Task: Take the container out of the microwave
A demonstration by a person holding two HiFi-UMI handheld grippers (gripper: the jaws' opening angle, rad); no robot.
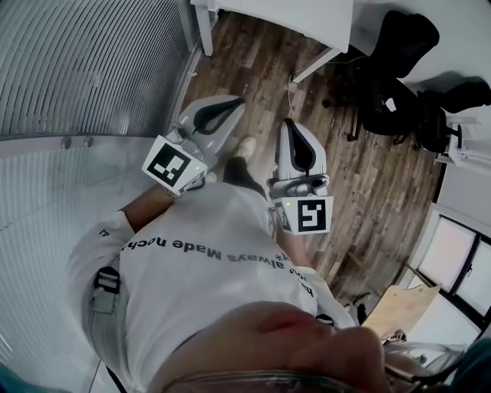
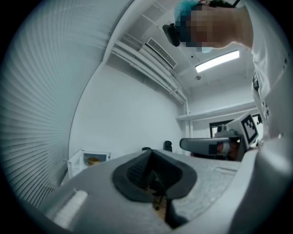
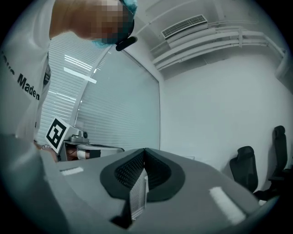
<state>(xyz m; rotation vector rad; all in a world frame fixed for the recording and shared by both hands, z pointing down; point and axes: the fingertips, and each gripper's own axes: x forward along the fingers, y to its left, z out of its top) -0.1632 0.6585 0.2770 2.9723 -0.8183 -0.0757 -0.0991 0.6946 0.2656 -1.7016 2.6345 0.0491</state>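
Seen from above, a room with a dark wooden plank floor (image 1: 368, 192) and, along the left side, a curved wall of ribbed frosted glass (image 1: 77, 61). A person in a white long-sleeved shirt (image 1: 207, 276) with dark lettering fills the lower middle, standing on the planks with one pale shoe (image 1: 244, 146) visible. Several black office chairs (image 1: 391, 77) cluster at the upper right, beside the legs of a white table (image 1: 268, 15).

The person holds two grey handheld grippers out in front, side by side and close together, both pointing level. The left gripper (image 1: 234, 102) sits beside the glass wall, its black-and-white marker cube (image 1: 173, 165) near the wrist. Its own camera shows the dark ribbed jaws meeting at the tips, with nothing between them. The right gripper (image 1: 290, 123) carries its marker cube (image 1: 307, 215) just above the shirt. Its jaws are likewise pressed together and empty, the ribbed pads meeting along one seam.

Past the left gripper's closed jaws, far off against a plain white wall, stands a small white microwave (image 2: 80, 163), well apart from both grippers. Inside it sits the container (image 2: 94, 161), a small orange-brown shape. At this size I cannot tell whether the door is open. Neither gripper touches the microwave or the container
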